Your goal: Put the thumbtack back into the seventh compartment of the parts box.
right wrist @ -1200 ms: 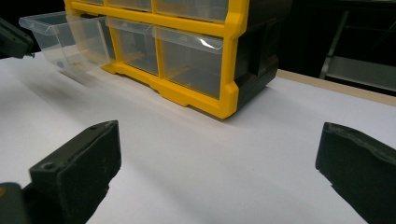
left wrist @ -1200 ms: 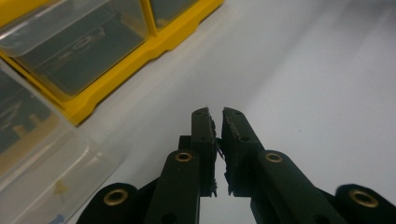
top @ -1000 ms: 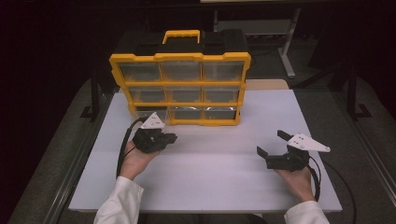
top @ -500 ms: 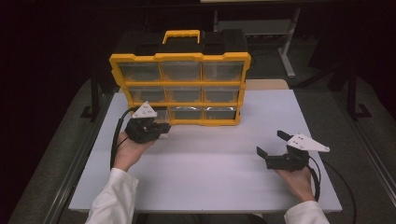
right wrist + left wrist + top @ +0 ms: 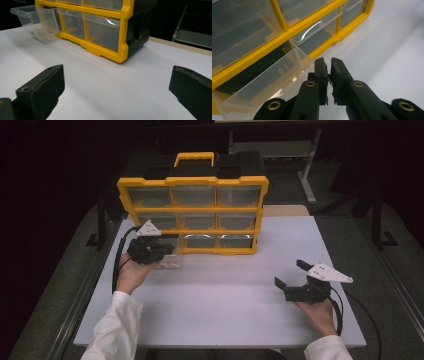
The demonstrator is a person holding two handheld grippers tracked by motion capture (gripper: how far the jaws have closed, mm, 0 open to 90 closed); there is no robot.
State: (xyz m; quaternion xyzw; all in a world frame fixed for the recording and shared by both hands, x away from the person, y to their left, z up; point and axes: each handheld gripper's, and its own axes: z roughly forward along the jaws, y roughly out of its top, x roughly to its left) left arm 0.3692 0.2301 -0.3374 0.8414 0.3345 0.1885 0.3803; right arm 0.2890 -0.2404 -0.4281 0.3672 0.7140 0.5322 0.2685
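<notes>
White table (image 5: 220,305) holds one nine-drawer organizer (image 5: 192,205) and two grippers (image 5: 150,251) (image 5: 292,281).

The high view looks forward and down over the desk (image 5: 215,305) toward the yellow drawer cabinet (image 5: 192,210). The left gripper view sits close against the cabinet's bottom row; the right gripper view looks low across the desk from farther off. All three share the pulled-out clear drawer (image 5: 262,80).

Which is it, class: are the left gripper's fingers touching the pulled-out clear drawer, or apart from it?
Touching. In the left gripper view, the left gripper has its fingers nearly shut, pinching the front wall of the clear drawer.
</notes>
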